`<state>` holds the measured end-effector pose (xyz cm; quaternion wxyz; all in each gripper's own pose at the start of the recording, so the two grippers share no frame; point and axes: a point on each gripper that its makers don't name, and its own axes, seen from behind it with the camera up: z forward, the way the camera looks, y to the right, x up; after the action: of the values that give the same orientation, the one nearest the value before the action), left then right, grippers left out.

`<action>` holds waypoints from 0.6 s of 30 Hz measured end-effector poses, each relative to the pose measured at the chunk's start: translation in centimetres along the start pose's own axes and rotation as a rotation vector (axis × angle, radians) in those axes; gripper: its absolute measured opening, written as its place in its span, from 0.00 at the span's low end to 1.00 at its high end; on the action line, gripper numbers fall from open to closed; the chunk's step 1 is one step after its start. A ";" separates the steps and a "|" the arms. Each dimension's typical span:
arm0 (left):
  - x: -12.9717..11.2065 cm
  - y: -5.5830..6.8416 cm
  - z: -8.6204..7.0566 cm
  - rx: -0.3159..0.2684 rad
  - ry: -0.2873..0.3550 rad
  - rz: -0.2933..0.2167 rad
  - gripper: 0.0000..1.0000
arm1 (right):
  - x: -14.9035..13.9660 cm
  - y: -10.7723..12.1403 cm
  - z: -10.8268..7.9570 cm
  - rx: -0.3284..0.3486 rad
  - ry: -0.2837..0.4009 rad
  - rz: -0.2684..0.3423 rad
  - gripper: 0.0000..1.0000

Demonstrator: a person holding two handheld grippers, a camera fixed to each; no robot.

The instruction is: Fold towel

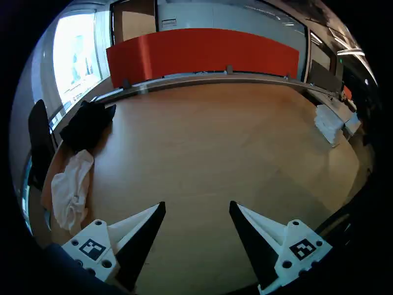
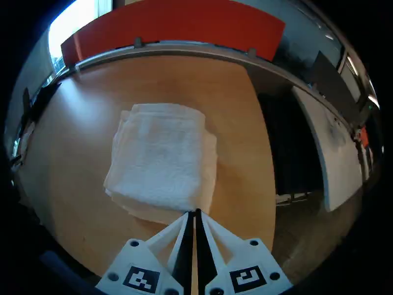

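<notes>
Left tongs (image 1: 196, 204): fingers wide apart, nothing between them, held over bare wood near the front edge of the counter (image 1: 211, 142).
Right tongs (image 2: 195, 212): fingers together, tips meeting at the near edge of the towel (image 2: 159, 157); whether any cloth is nipped between them, impossible to tell.

Towel: white terry, folded into a thick rectangle, lying flat on the counter in the right gripper view, closer to its right edge than to its left. Lower layers poking out along the near and right sides.

Counter: light wood, broad, bounded along the far edge by a grey rail.

Red panel (image 1: 201, 54): upright, running along the far edge of the counter.

White folded pile (image 1: 328, 124): at the right edge of the counter in the left gripper view; too small to count layers.

Crumpled white cloth (image 1: 71, 189): unfolded, at the left edge of the counter, partly draped over it.

Black bundle (image 1: 86, 125): soft, dark, at the far left corner, just beyond the crumpled white cloth.

Window (image 1: 76, 54): bright, behind the far left corner.

White surface (image 2: 329, 147): beyond the right edge of the counter, apart from it across a dark gap.
</notes>
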<state>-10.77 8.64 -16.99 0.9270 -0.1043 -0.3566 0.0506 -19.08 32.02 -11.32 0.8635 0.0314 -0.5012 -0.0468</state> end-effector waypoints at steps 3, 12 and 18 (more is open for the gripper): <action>-0.1 0.0 0.0 0.002 -0.001 0.000 0.97 | -0.4 0.2 0.2 -0.003 -0.010 0.013 0.03; -0.3 -0.1 -0.2 0.006 -0.003 -0.004 0.97 | -1.5 0.7 0.7 -0.015 -0.041 0.027 0.03; -0.4 -0.1 -0.4 0.009 -0.003 -0.003 0.97 | -1.6 0.8 1.1 -0.022 -0.043 0.034 0.02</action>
<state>-10.79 8.43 -17.50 0.9271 -0.0998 -0.3578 0.0511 -20.78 32.94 -12.05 0.8535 0.0120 -0.5195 -0.0382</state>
